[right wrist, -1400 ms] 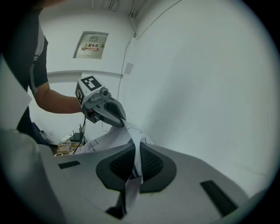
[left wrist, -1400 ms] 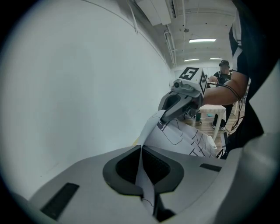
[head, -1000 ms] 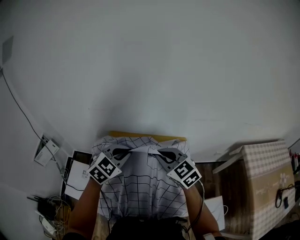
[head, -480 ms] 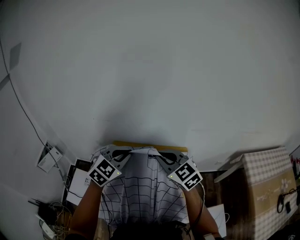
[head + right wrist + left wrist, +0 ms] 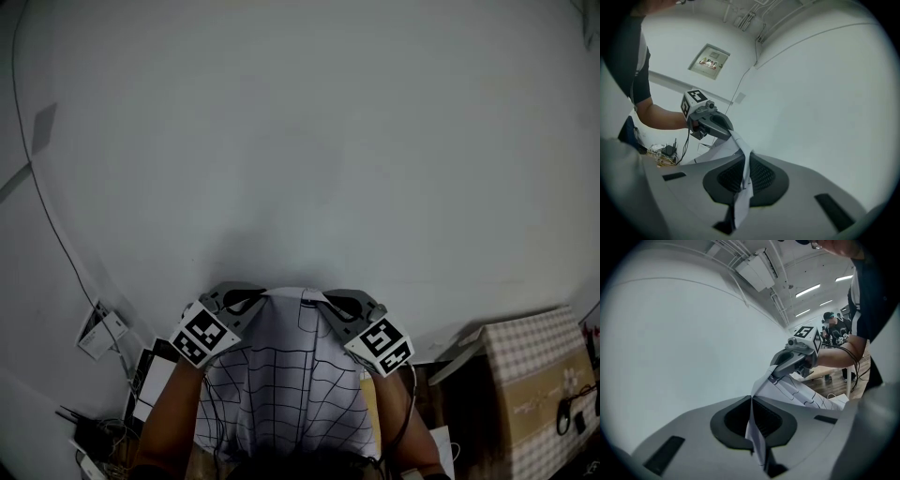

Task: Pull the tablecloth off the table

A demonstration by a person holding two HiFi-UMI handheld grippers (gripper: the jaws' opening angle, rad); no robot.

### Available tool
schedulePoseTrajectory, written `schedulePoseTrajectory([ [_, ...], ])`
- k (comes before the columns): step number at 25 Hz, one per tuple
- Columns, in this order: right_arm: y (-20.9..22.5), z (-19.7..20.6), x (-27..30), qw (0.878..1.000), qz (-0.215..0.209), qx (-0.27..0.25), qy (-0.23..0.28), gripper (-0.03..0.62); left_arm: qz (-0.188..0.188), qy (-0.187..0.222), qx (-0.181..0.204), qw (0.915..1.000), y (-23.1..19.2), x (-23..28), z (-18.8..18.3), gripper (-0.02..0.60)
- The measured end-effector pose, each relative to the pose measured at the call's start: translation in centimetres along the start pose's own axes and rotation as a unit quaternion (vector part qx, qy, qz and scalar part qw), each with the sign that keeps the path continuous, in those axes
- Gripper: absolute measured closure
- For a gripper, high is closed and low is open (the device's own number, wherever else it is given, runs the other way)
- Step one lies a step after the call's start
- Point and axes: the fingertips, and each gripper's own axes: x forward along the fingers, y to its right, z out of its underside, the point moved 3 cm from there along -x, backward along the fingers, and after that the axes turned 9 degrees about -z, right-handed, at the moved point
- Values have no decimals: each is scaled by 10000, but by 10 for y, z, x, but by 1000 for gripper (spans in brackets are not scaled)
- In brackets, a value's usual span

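Observation:
The tablecloth point(image 5: 281, 375) is white with a thin black grid and hangs from both grippers down toward me. My left gripper point(image 5: 246, 298) is shut on one top corner and my right gripper point(image 5: 337, 302) on the other, with the top edge stretched between them. In the left gripper view a fold of cloth point(image 5: 753, 430) is pinched between the jaws, and the right gripper point(image 5: 793, 363) shows beyond it. The right gripper view shows cloth point(image 5: 743, 180) clamped the same way, with the left gripper point(image 5: 714, 124) behind. A sliver of the wooden table point(image 5: 368, 401) peeks out beside the cloth; the rest is hidden.
A plain white wall point(image 5: 300, 141) fills the space ahead. A box draped in checked fabric point(image 5: 530, 361) stands at the right. Cables and power strips point(image 5: 89, 427) and a white sheet point(image 5: 155, 384) lie on the floor at the left. A person point(image 5: 834, 326) stands far off.
Both grippers have risen together with the cloth's top edge. The table's far wooden edge, visible above the cloth a second ago, is now covered by the lifted cloth.

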Motion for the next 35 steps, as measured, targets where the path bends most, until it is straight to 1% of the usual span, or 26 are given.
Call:
schedulePoseTrajectory([
  [3, 9, -21, -7, 9998, 44, -181, 103, 574, -47, 142, 122, 9998, -12, -2, -24, 566],
  [4, 13, -27, -9, 9997, 56, -220, 130, 574, -41, 191, 105, 9998, -15, -2, -32, 566],
  [8, 30, -50, -23, 9985, 239, -404, 283, 574, -10, 526, -210, 9984, -25, -4, -66, 566],
  [11, 36, -73, -31, 9974, 300, -532, 389, 574, 24, 755, -321, 9966, -35, -7, -90, 566],
  [14, 45, -97, -40, 9960, 351, -655, 496, 574, 97, 913, -233, 9955, -43, -9, -116, 566],
  [18, 57, -120, -52, 9947, 424, -652, 680, 574, 209, 1143, -168, 9931, -49, -14, -149, 566],
  [22, 63, -140, -62, 9929, 538, -686, 815, 574, 217, 1309, -31, 9912, -51, -19, -174, 566],
  [25, 70, -164, -70, 9899, 583, -872, 954, 574, 174, 1471, 23, 9890, -60, -21, -198, 566],
  [27, 75, -180, -74, 9885, 573, -963, 1019, 574, 139, 1552, 103, 9877, -65, -23, -214, 566],
  [31, 85, -203, -82, 9873, 489, -924, 1195, 574, 99, 1629, 383, 9858, -69, -23, -241, 566],
  [35, 94, -224, -90, 9850, 439, -878, 1420, 574, 120, 1753, 459, 9834, -76, -28, -264, 566],
])
